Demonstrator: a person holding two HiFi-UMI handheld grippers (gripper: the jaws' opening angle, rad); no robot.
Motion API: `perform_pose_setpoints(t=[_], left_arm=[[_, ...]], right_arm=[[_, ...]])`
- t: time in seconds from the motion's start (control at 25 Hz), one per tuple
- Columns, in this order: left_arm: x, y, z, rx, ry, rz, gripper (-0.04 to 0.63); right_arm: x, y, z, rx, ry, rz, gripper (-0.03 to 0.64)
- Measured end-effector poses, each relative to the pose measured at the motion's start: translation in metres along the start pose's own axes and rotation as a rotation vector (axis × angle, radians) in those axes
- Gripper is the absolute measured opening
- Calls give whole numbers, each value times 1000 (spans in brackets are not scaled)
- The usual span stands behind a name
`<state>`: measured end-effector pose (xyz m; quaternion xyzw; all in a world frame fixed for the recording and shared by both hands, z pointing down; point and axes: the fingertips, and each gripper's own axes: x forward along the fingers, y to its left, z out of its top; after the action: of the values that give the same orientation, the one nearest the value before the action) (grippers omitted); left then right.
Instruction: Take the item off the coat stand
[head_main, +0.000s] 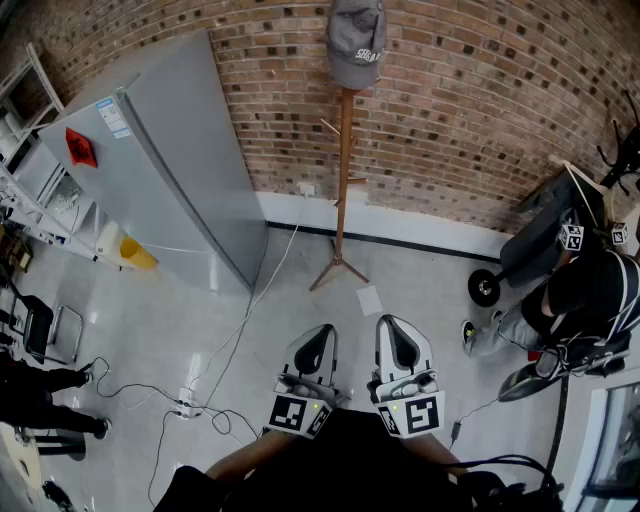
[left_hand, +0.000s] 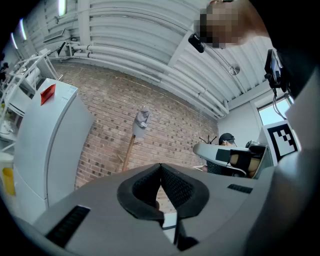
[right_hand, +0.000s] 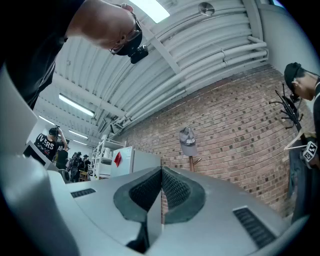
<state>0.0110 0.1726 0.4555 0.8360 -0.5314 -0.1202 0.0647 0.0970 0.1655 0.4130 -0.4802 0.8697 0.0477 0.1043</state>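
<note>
Grey cap (head_main: 356, 45) hangs atop upright wooden coat stand (head_main: 342, 190), long axis vertical.

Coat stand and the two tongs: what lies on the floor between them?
In the head view, a white square sheet lies on the floor between the coat stand and the left tongs and right tongs.

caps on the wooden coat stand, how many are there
1: a grey fabric baseball cap sits on top of the slim wooden coat stand by the brick wall; its lower pegs look bare.
</note>
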Motion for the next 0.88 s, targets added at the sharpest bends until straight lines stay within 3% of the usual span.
perform_pose_setpoints(t=[0.48,0.88], left_arm=[[-4,-16,-2,13,-3,-25,17],[-5,-24,-13,17,11,8,16]], right_arm=[[-19,-4,5,55,-45,-20,18],[-30,-8,-4,91,-20,17,18]])
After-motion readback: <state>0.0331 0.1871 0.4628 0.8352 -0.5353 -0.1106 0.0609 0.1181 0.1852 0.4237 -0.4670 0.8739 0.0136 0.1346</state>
